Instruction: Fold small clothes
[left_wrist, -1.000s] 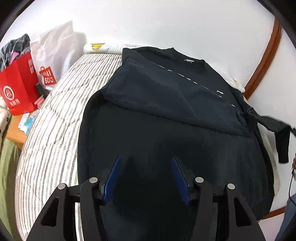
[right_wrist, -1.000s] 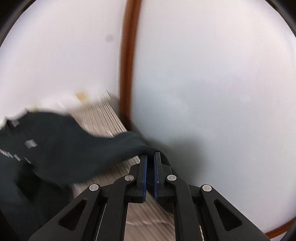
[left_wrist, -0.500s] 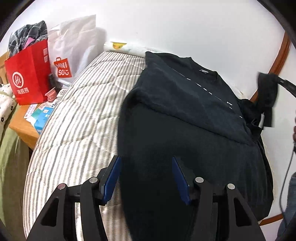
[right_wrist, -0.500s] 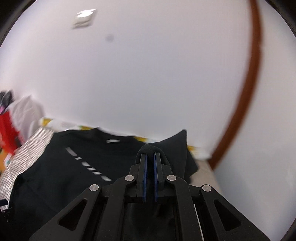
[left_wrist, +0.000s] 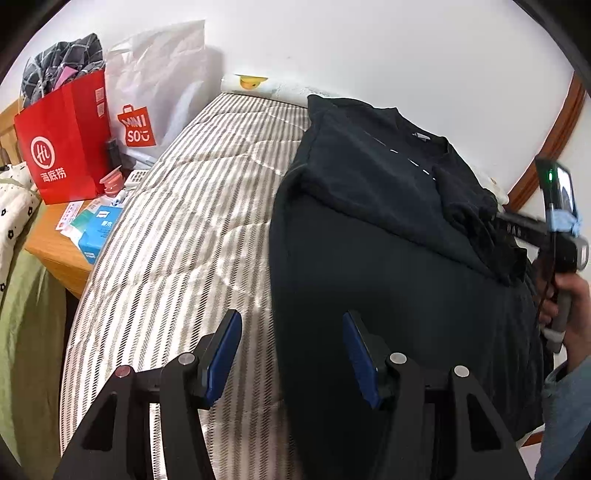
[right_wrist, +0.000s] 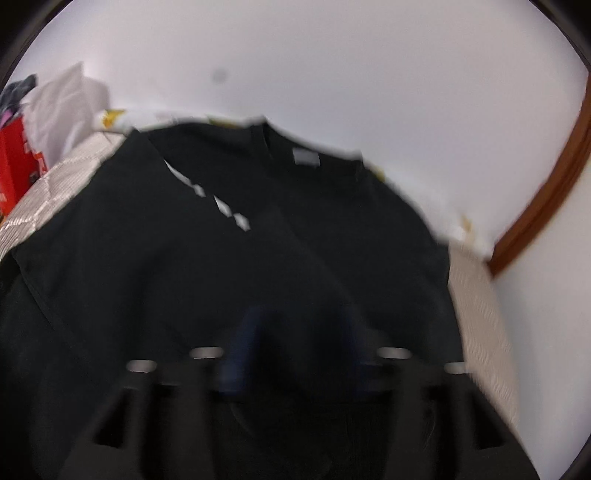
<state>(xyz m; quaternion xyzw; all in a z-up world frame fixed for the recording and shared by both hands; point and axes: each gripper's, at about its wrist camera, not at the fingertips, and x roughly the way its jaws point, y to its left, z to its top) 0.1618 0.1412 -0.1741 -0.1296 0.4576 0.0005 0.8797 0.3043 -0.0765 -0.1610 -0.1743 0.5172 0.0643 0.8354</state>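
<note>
A black sweatshirt (left_wrist: 369, 236) lies flat on a striped mattress (left_wrist: 192, 221), collar toward the wall, both sleeves folded in over the chest. It also shows in the right wrist view (right_wrist: 229, 266), blurred. My left gripper (left_wrist: 291, 350) is open and empty, hovering over the sweatshirt's left edge near the hem. My right gripper (right_wrist: 299, 339) is open and empty just above the right sleeve (left_wrist: 476, 221); its body shows in the left wrist view (left_wrist: 554, 236), held at the sweatshirt's right side.
A red paper bag (left_wrist: 62, 147) and a white Miniso bag (left_wrist: 155, 96) stand at the left on a wooden bedside table (left_wrist: 55, 251) with boxes and papers. A white wall runs behind the bed; a brown wooden rail (left_wrist: 550, 140) curves at the right.
My right gripper carried the right sleeve from beside the bed over onto the chest and opened, letting it go. My left gripper moved left toward the sweatshirt's left edge, still open.
</note>
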